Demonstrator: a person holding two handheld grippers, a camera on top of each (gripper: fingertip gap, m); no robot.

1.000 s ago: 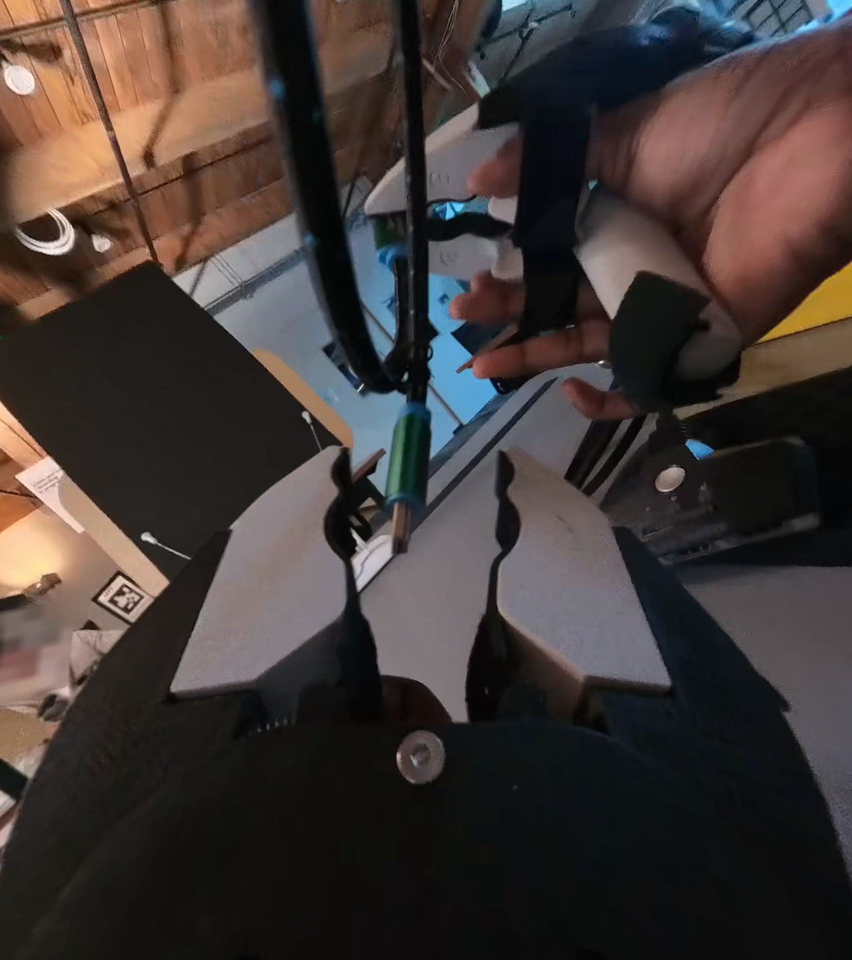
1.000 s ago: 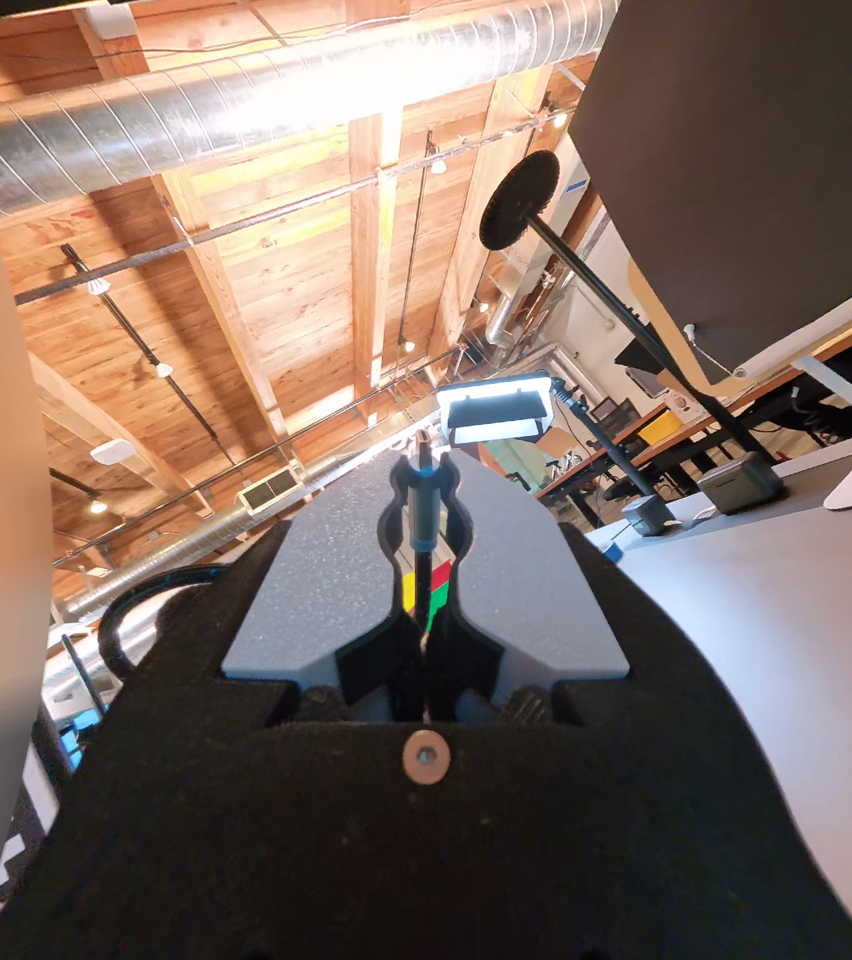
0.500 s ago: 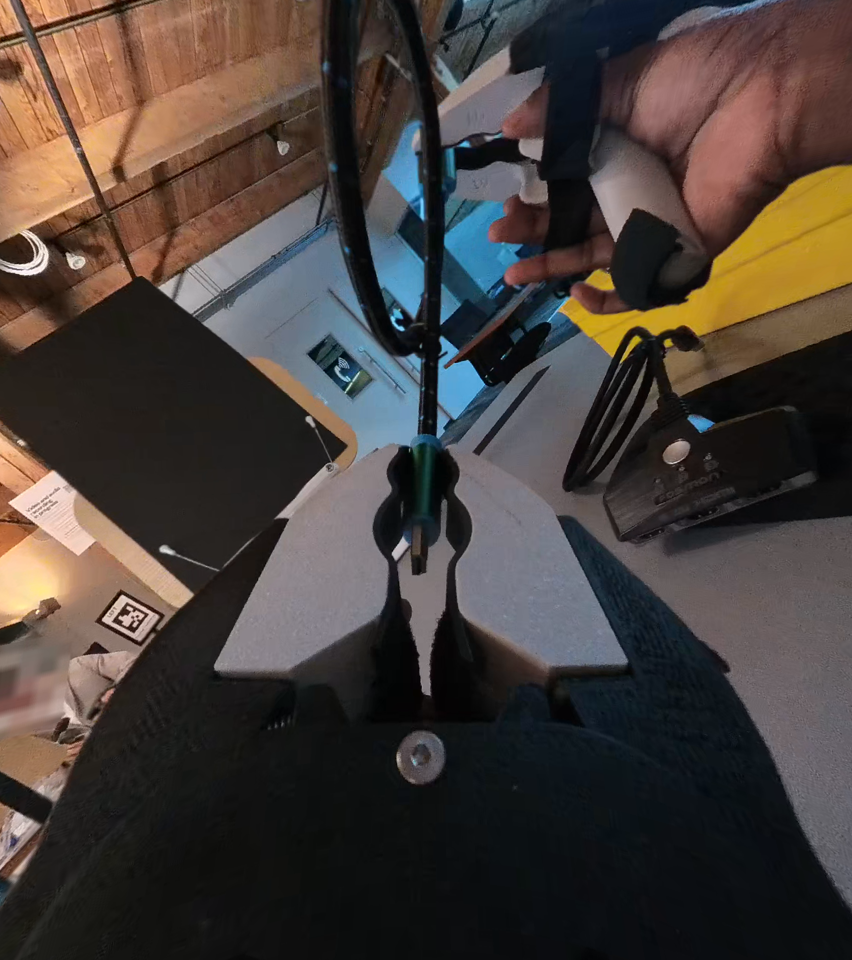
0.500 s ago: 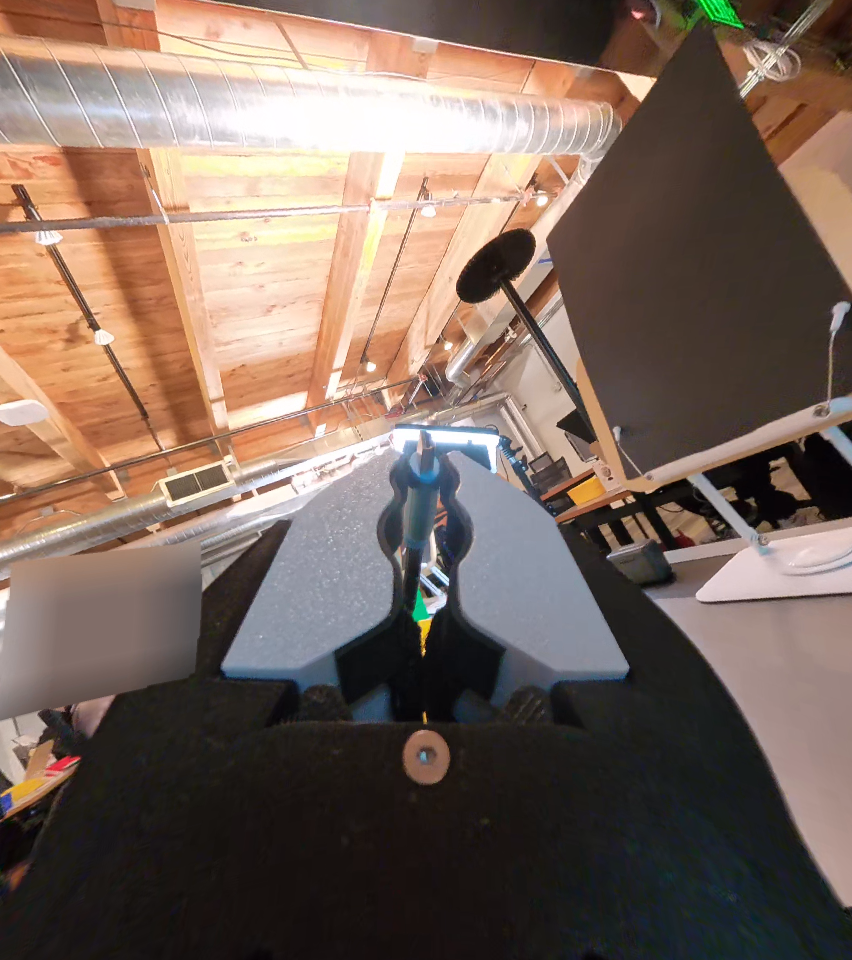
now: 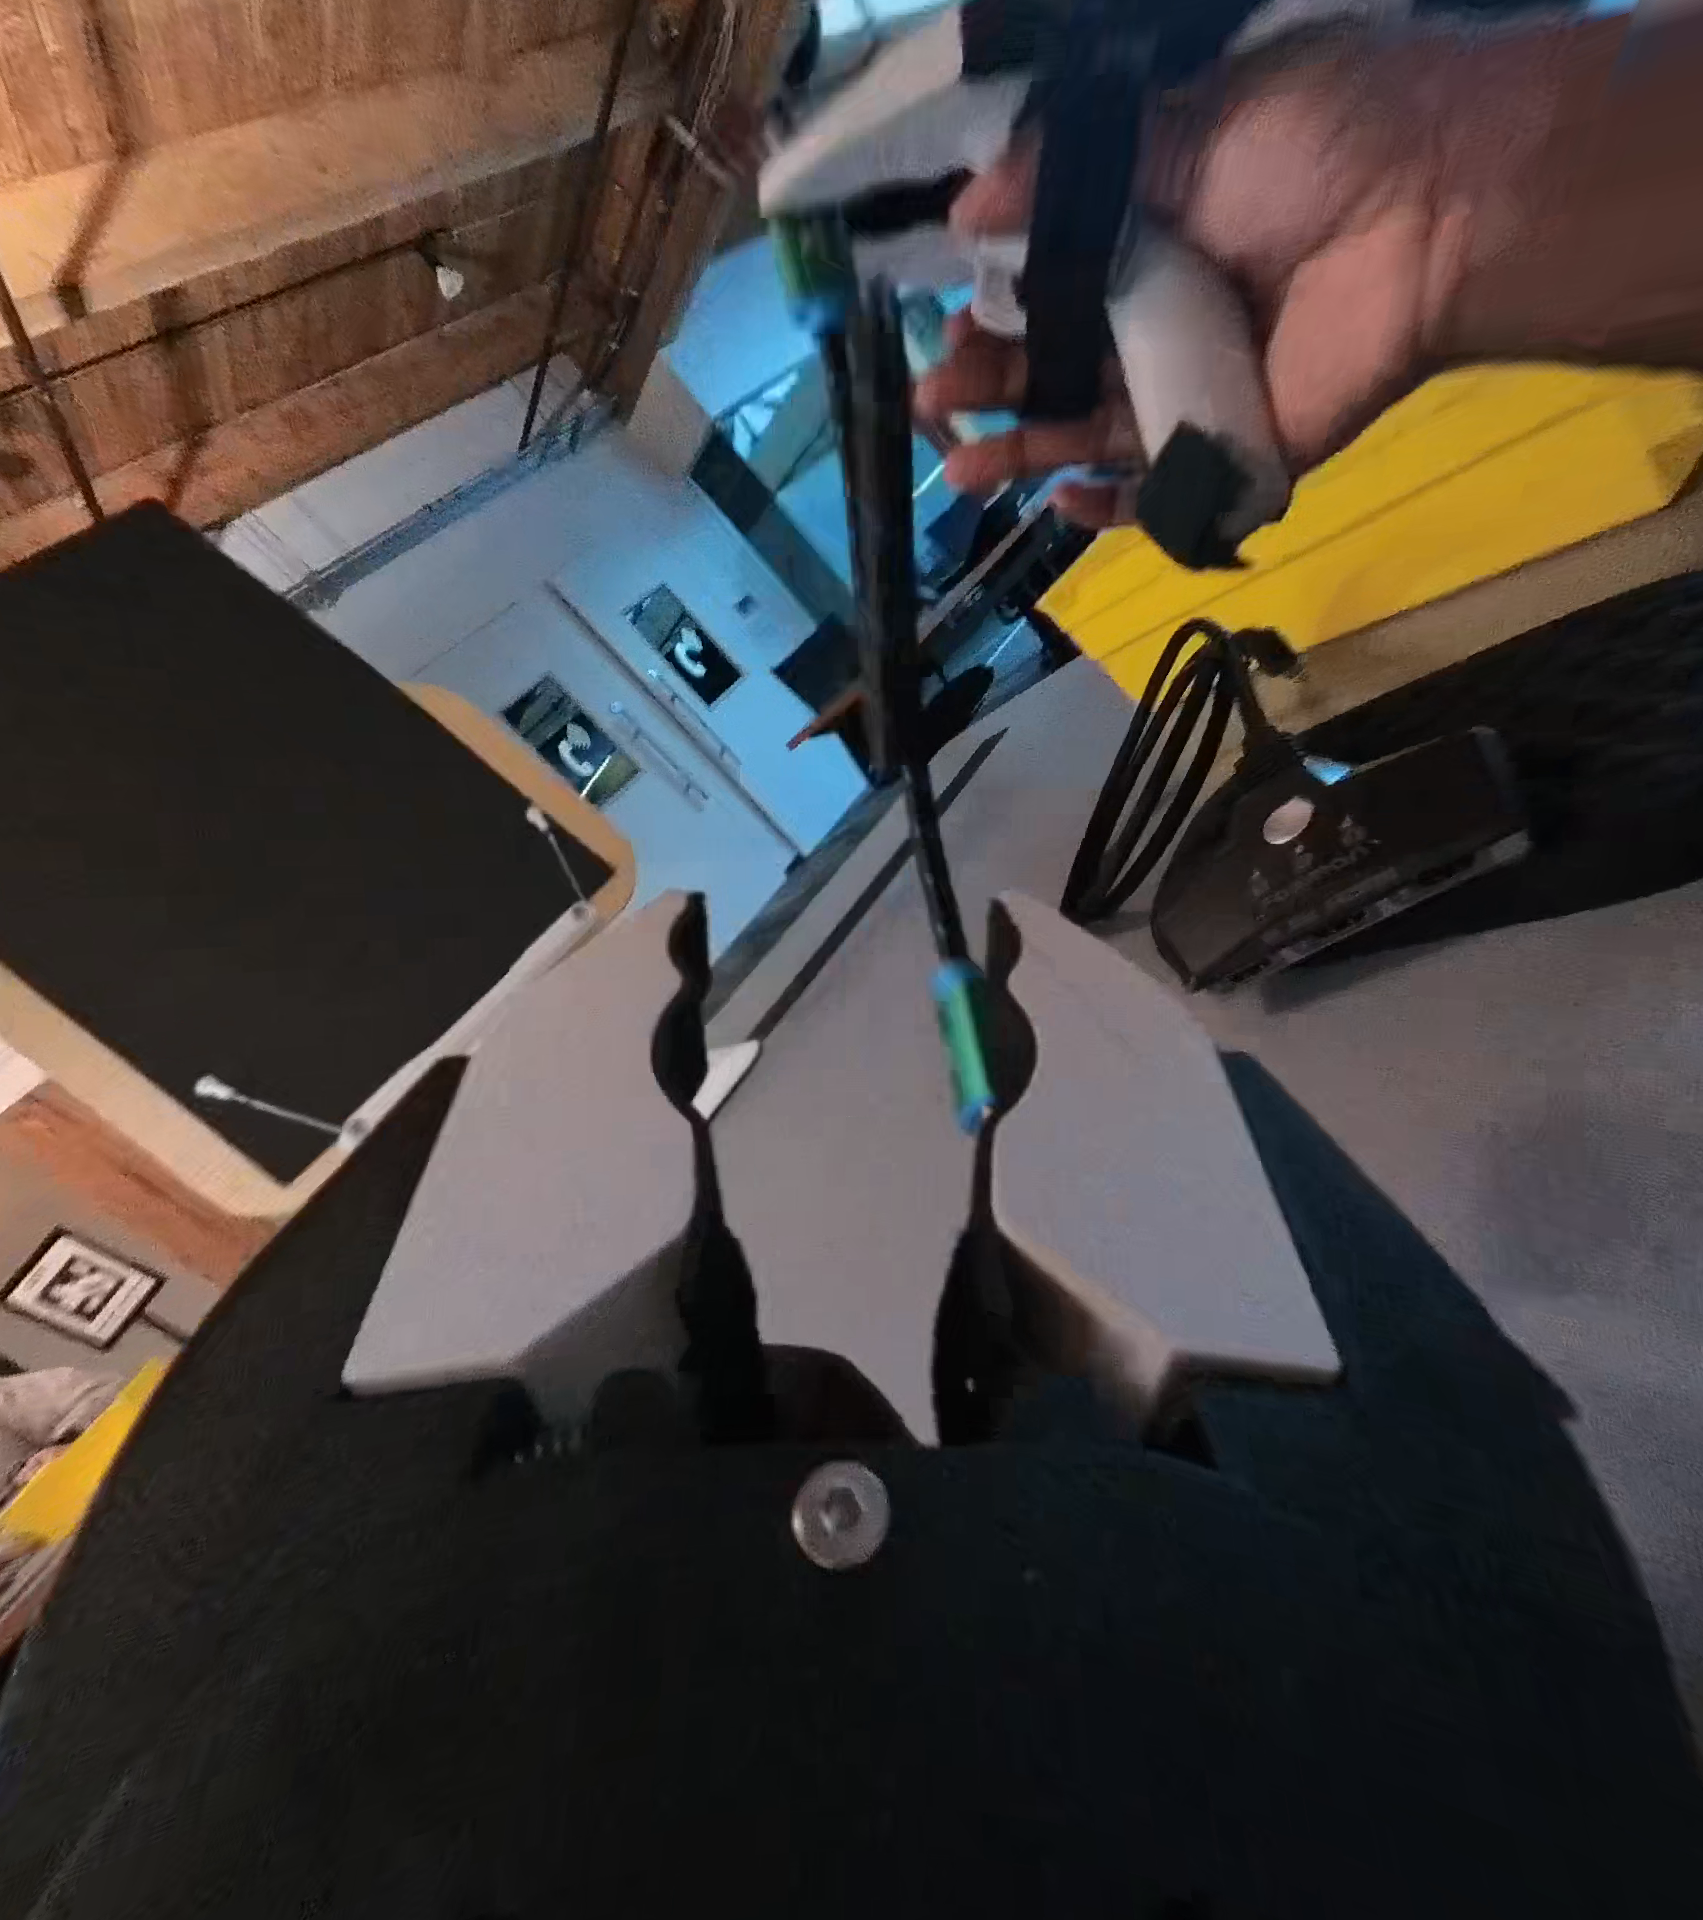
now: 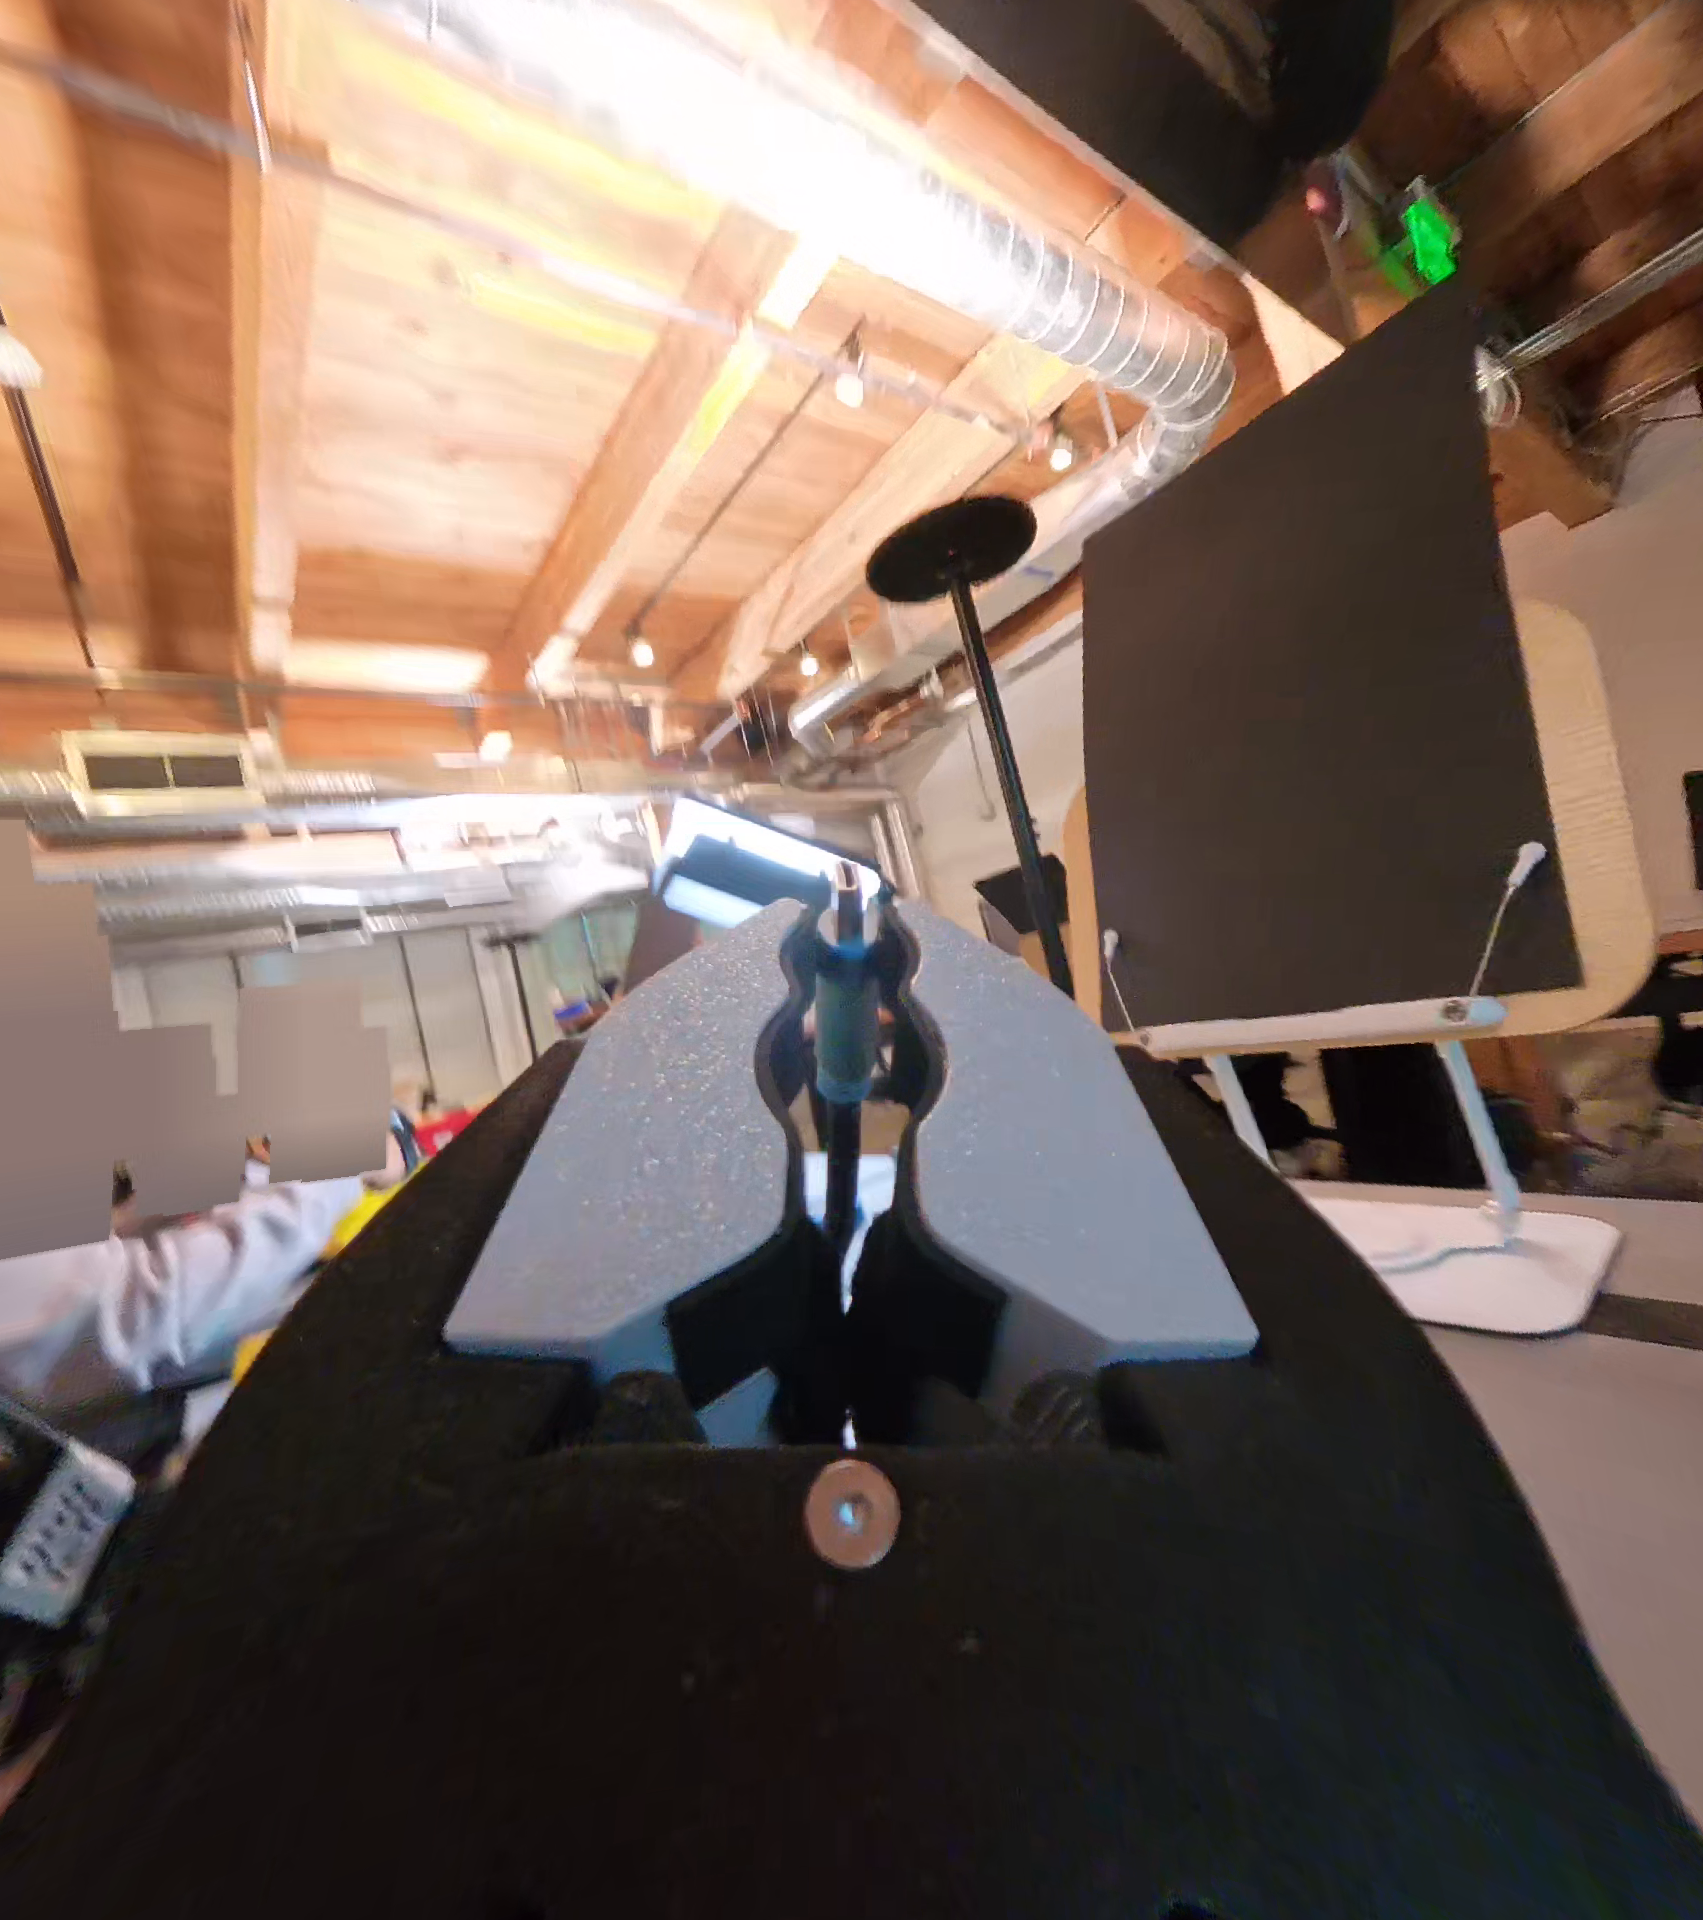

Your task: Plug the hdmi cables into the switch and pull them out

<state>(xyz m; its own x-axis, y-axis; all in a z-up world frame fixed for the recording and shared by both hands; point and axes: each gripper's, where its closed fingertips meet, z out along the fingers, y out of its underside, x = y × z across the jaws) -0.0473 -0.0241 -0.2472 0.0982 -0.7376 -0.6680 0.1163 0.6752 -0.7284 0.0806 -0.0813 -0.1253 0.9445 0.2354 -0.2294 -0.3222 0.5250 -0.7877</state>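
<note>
In the left wrist view my left gripper (image 5: 847, 935) is open above the grey table (image 5: 1501, 1195). A green HDMI plug (image 5: 963, 1055) hangs between the jaws, against the right finger, on a black cable (image 5: 883, 582). The cable runs up to my right gripper (image 5: 816, 260), blurred, held by a hand (image 5: 1449, 208). The black switch (image 5: 1346, 862) lies on the table to the right, with a looped black cable (image 5: 1138, 790) behind it. In the right wrist view my right gripper (image 6: 852, 935) is shut on the cable's other green plug (image 6: 842, 1029), metal tip pointing away.
A black panel (image 6: 1325, 727) on a white stand (image 6: 1449, 1257) stands at the table's far side and also shows in the left wrist view (image 5: 203, 779). A yellow object (image 5: 1398, 499) and a dark mat (image 5: 1636, 675) lie behind the switch. A person's white sleeve (image 6: 151, 1278) is at left. One gripper's finger ends stand about 20 cm off the other's. To the black switch (image 5: 1346, 862): left tips about 12 cm, right tips about 20 cm.
My left gripper closed on the green plug half a second ago and has now opened again; the plug sits by its right finger. My right gripper has tilted down from the ceiling toward the room.
</note>
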